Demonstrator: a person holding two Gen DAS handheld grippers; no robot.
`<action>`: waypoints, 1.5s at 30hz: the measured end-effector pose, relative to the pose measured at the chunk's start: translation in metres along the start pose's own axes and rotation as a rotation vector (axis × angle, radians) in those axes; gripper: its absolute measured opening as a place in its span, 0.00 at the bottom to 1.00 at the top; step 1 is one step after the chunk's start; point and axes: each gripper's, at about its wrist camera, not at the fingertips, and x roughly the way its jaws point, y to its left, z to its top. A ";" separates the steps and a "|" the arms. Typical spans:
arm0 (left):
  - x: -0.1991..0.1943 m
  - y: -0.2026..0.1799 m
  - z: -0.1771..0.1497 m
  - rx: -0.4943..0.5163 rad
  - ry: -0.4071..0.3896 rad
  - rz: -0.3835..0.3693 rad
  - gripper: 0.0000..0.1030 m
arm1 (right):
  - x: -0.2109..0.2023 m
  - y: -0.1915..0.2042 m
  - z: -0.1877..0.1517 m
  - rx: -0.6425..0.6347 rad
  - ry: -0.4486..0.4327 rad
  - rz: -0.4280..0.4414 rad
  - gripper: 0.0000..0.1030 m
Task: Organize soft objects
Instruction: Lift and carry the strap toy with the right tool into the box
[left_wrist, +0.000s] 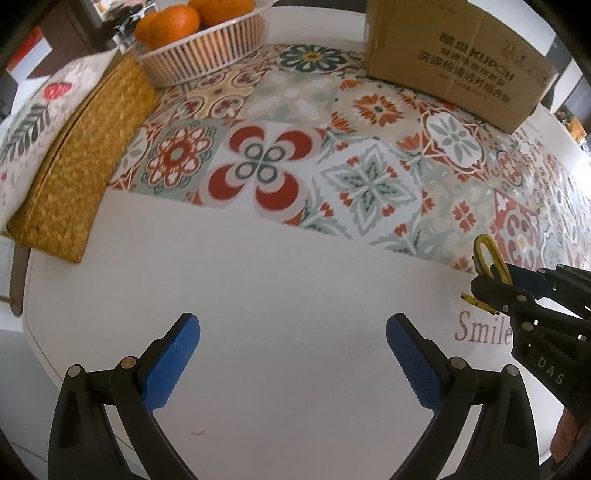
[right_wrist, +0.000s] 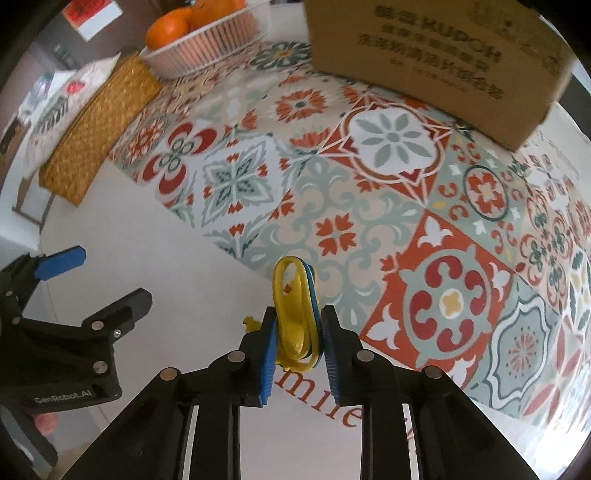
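My right gripper (right_wrist: 297, 325) is shut on a soft yellow loop with a blue-green band (right_wrist: 295, 306), squeezed flat between the blue pads above the white table near the word "Smile". In the left wrist view the same yellow loop (left_wrist: 485, 254) pokes up from the right gripper (left_wrist: 487, 286) at the right edge. My left gripper (left_wrist: 293, 354) stands open over bare white tabletop with nothing between its fingers. It shows in the right wrist view as the left gripper (right_wrist: 99, 273) at the left.
A patterned tile mat (left_wrist: 332, 155) covers the middle of the table. A cardboard box (left_wrist: 454, 55) stands at the back right, a ribbed bowl of oranges (left_wrist: 207, 48) at the back. A woven yellow case (left_wrist: 77, 158) under a floral cloth lies at the left edge.
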 end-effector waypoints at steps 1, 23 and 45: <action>-0.001 -0.001 0.002 0.008 -0.005 -0.004 1.00 | -0.004 -0.002 -0.001 0.011 -0.011 0.000 0.24; -0.052 -0.019 0.066 0.175 -0.205 -0.051 1.00 | -0.062 -0.019 0.028 0.239 -0.236 -0.046 0.24; -0.115 -0.035 0.141 0.274 -0.427 -0.092 1.00 | -0.134 -0.032 0.079 0.318 -0.464 -0.109 0.24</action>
